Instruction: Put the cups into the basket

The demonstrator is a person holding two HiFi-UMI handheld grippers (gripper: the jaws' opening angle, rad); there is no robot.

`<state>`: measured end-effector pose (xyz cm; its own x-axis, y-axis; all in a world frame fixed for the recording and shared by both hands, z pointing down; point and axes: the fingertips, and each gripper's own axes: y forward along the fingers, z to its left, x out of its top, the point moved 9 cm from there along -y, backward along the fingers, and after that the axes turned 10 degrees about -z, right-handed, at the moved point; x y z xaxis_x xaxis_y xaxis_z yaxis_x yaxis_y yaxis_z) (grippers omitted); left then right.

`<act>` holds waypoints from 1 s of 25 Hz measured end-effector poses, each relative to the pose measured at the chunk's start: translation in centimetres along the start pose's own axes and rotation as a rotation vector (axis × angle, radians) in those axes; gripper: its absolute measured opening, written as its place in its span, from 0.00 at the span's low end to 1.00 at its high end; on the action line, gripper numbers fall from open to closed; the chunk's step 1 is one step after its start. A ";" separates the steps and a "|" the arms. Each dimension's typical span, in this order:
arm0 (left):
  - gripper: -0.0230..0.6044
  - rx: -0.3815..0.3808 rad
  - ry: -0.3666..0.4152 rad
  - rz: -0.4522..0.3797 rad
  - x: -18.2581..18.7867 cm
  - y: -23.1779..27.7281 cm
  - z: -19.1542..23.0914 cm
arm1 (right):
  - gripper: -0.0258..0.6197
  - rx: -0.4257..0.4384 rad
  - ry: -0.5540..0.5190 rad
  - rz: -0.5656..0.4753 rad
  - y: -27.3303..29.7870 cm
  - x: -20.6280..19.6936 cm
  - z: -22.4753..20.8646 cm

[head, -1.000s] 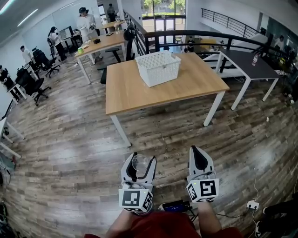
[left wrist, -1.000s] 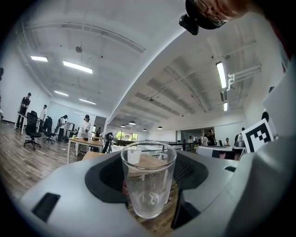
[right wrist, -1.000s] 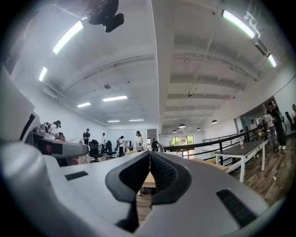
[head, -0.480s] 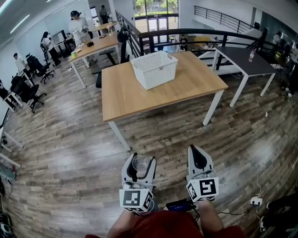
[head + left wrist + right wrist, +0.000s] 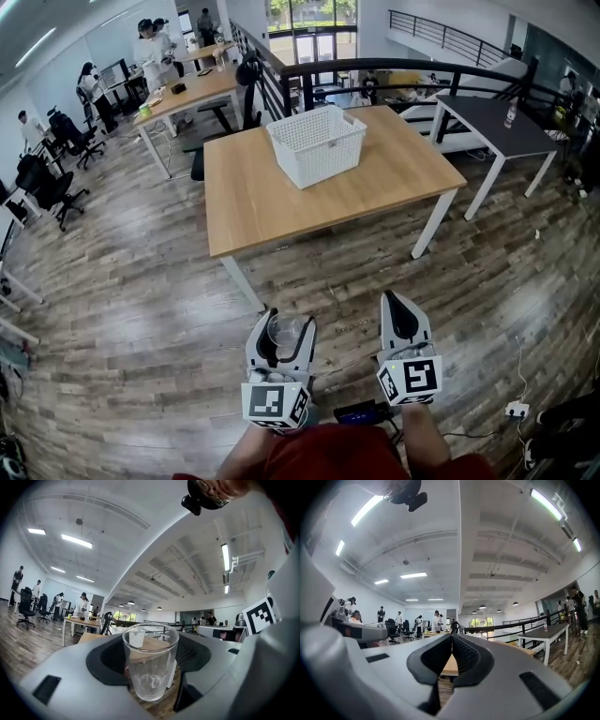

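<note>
Head view: the left claw (image 5: 289, 321) grips a clear drinking cup (image 5: 283, 330) upright, low over the wood-plank floor (image 5: 141, 309). The right claw (image 5: 393, 302) beside it is closed on nothing. The white lattice basket (image 5: 323, 155) sits on the far side of a wooden worktop (image 5: 253, 202), well apart from both claws. Whether anything already lies in the basket cannot be told.

Left gripper view: the cup is a smooth, thin-walled, slightly tapered glass with a thick base. It stands between the dark ribbed pads, which press on its sides.

Right gripper view: the ribbed pads meet at the tip, with only a slit of worktop visible behind them.

As I judge it, the risk is slippage. Smooth glass held only at two sides could slide or tilt if jolted on the way. A low approach could knock its base on the basket's tall rim, and a drop onto the hard floor would likely break it.
</note>
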<state>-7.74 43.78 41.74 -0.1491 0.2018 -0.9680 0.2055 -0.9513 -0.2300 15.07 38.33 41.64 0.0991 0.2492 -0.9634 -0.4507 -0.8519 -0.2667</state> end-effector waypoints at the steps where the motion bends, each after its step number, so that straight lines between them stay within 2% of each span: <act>1: 0.49 -0.002 -0.001 -0.001 0.0 0.4 0.5 | 0.06 0.000 -0.002 -0.001 0.6 0.0 0.2; 17: 0.49 -0.079 -0.050 -0.004 0.1 6.6 9.0 | 0.06 -0.078 -0.055 0.021 8.6 -0.7 3.3; 25: 0.49 -0.130 -0.074 -0.012 -0.5 8.9 11.8 | 0.06 -0.133 -0.090 0.006 10.9 -0.7 4.3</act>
<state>-17.27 32.50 41.34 -0.2226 0.1908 -0.9560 0.3258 -0.9097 -0.2575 6.29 30.81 39.57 0.0142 0.2794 -0.9601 -0.3289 -0.9054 -0.2683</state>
